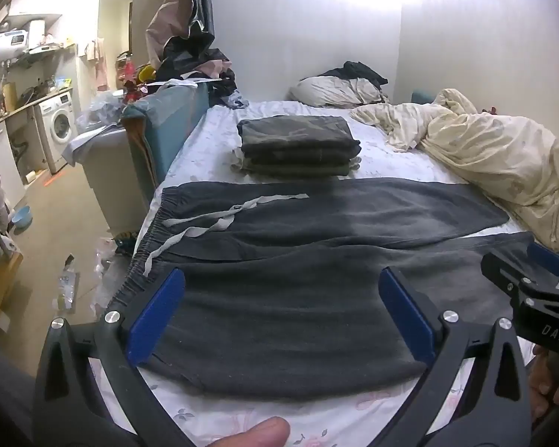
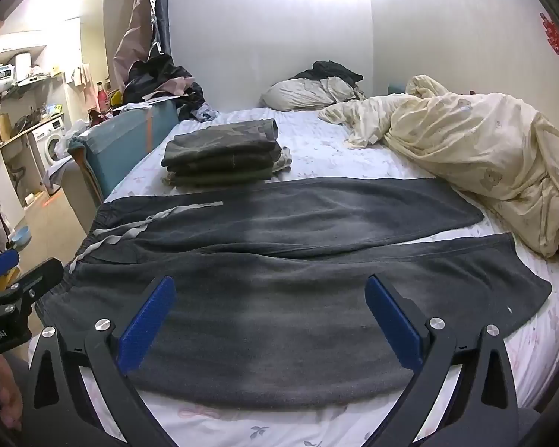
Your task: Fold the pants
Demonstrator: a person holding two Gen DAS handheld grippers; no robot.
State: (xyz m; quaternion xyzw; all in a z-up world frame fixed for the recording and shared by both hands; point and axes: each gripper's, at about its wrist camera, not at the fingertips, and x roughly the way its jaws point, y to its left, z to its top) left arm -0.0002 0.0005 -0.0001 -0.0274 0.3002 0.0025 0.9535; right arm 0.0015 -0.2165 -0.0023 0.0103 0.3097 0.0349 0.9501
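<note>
Dark grey sweatpants (image 1: 316, 231) lie flat across the bed, waistband with grey drawstring (image 1: 205, 219) at the left, both legs running right; they also show in the right wrist view (image 2: 298, 260). My left gripper (image 1: 281, 294) is open and empty, hovering above the near leg by the waistband side. My right gripper (image 2: 270, 301) is open and empty above the near leg, further right. The right gripper shows at the right edge of the left wrist view (image 1: 533, 283); the left gripper shows at the left edge of the right wrist view (image 2: 15, 283).
A stack of folded dark clothes (image 1: 298, 145) sits behind the pants. A crumpled cream duvet (image 1: 484, 156) lies at the right, a pillow (image 1: 328, 91) at the head. The bed's left edge (image 1: 145, 223) drops to a cluttered floor beside a teal chair (image 1: 164, 123).
</note>
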